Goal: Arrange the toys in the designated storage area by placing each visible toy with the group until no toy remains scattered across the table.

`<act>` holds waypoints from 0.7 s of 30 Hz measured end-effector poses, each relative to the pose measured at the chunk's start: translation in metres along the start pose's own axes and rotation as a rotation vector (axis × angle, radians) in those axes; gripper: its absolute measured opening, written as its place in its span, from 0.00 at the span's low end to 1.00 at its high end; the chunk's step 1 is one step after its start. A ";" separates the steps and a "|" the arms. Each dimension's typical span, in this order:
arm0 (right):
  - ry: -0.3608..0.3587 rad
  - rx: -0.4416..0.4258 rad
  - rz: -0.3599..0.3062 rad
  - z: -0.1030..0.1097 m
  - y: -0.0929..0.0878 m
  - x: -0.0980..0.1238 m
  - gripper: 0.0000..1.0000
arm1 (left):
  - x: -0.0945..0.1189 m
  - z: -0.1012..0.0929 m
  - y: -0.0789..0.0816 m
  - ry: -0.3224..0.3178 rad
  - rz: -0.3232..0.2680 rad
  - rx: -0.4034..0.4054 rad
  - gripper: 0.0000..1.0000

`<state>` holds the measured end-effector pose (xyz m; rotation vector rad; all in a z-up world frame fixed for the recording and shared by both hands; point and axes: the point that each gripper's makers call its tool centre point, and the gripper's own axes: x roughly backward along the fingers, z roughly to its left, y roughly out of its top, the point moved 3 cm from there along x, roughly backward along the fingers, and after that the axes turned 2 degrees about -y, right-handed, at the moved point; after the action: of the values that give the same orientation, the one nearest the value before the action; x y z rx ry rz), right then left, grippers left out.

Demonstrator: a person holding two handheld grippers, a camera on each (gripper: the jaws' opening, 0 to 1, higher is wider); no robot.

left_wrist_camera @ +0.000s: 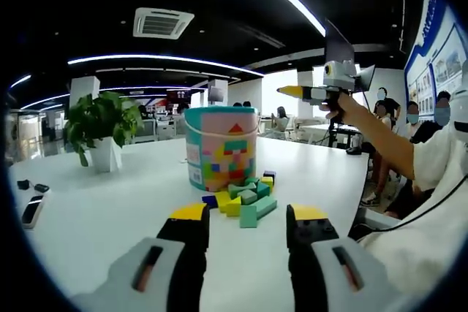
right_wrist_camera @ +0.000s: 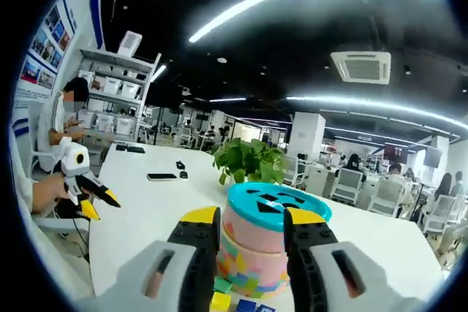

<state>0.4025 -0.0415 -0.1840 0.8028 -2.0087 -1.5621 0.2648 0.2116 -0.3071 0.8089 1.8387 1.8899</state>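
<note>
A pink toy bucket (left_wrist_camera: 221, 150) with a teal lid stands on the white table (left_wrist_camera: 110, 210). Against its near side lies a small heap of green, yellow and blue blocks (left_wrist_camera: 246, 200). My left gripper (left_wrist_camera: 248, 226) hovers low over the table just short of the heap, open, nothing between its jaws. The right gripper (left_wrist_camera: 292, 91) is held high in a hand, up and to the right of the bucket. In the right gripper view the bucket (right_wrist_camera: 256, 253) and several blocks (right_wrist_camera: 241, 299) lie below, beyond my open right gripper (right_wrist_camera: 252, 233). The left gripper (right_wrist_camera: 99, 204) shows at the left, jaws apart.
A potted plant (left_wrist_camera: 102, 128) stands at the table's left, also seen behind the bucket as the plant (right_wrist_camera: 248, 160). Phones (left_wrist_camera: 33, 211) lie near the left edge. Seated people (left_wrist_camera: 431, 118) are to the right, and shelving (right_wrist_camera: 117, 82) stands behind.
</note>
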 end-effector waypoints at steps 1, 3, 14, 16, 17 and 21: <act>0.002 0.008 0.005 0.003 -0.003 0.002 0.35 | 0.000 0.000 0.001 0.004 -0.001 -0.001 0.43; 0.003 0.012 0.010 0.005 -0.007 0.005 0.35 | 0.000 0.001 0.001 0.008 -0.001 -0.002 0.43; -0.040 0.030 0.073 0.014 -0.047 0.025 0.34 | -0.001 0.001 -0.003 0.007 0.009 -0.001 0.43; -0.042 0.021 0.067 0.016 -0.050 0.029 0.33 | -0.001 0.001 -0.003 0.007 0.013 -0.004 0.42; -0.042 0.015 0.064 0.017 -0.052 0.030 0.32 | -0.001 0.001 -0.003 0.007 0.016 -0.005 0.42; -0.042 0.023 0.090 0.020 -0.063 0.034 0.32 | 0.000 0.002 -0.002 0.017 0.011 -0.003 0.42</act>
<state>0.3750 -0.0626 -0.2497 0.6835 -2.0670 -1.5199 0.2659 0.2138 -0.3095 0.8062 1.8449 1.9120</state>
